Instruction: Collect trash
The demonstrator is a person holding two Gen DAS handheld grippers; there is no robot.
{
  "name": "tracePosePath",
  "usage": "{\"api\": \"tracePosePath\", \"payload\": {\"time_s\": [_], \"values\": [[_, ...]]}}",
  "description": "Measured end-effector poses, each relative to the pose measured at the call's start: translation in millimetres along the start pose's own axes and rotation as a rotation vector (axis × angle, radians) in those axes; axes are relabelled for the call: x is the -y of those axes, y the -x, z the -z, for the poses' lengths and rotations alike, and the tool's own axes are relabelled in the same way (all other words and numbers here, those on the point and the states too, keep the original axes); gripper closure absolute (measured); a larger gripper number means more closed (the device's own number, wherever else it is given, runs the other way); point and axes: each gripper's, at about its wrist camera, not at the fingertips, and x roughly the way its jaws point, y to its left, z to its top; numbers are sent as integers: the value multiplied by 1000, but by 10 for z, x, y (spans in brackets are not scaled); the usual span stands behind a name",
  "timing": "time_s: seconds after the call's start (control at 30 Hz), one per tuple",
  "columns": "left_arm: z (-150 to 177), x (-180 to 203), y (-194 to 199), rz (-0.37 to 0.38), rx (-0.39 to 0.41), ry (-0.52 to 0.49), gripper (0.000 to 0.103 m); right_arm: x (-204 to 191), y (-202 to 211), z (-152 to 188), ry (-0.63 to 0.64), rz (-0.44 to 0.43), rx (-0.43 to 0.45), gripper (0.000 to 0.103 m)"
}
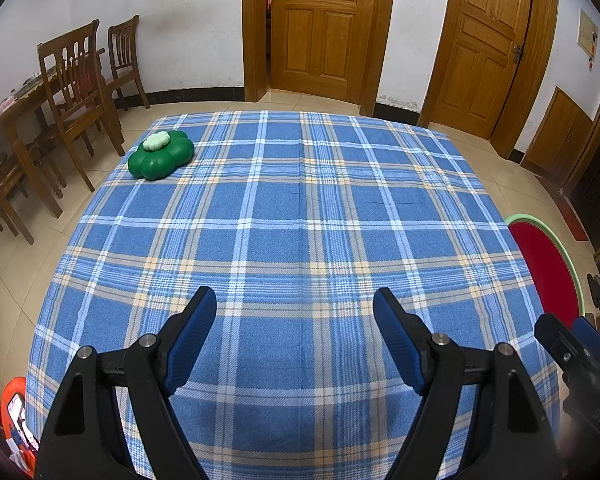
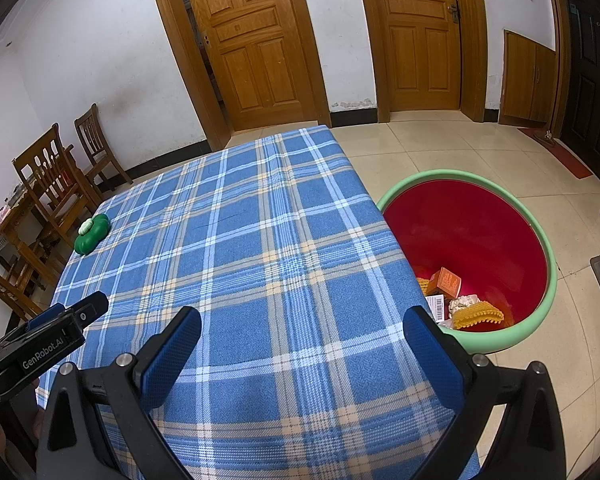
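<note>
Desk under blue plaid cloth, nearly bare. Both sets of fingers released, spread wide with nothing between: left gripper and right gripper poised over the near edge of the desk, angled down at the cloth. Trash already lying in the basin, a red tub with a pale green rim on the floor just beside the desk's right edge: an orange carton, a barcoded white slip, some crumpled pale scrap, and a mustard knitted piece, all heaped at the bottom toward the desk side. Judged from that: collecting close to done, a pause between picks. Only candidate left on the desk, a green clover-shaped object with a pale green cap, smooth and rounded, probably hard plastic, sitting near the desk's far left corner, well apart from both grippers. Unclear whether trash at all. Next move, if so: long reach across the desk, likely with the left gripper, fingers straddling the lobed body, then carry to the basin.
</note>
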Motion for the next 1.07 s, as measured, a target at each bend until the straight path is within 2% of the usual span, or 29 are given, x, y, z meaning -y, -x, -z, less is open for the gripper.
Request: {"api": "tracePosePath", "payload": {"time_s": [1.07], "values": [[36,-46,-31,-5,-11,6,23,23,-38,-9,0,9,-4,0]]}}
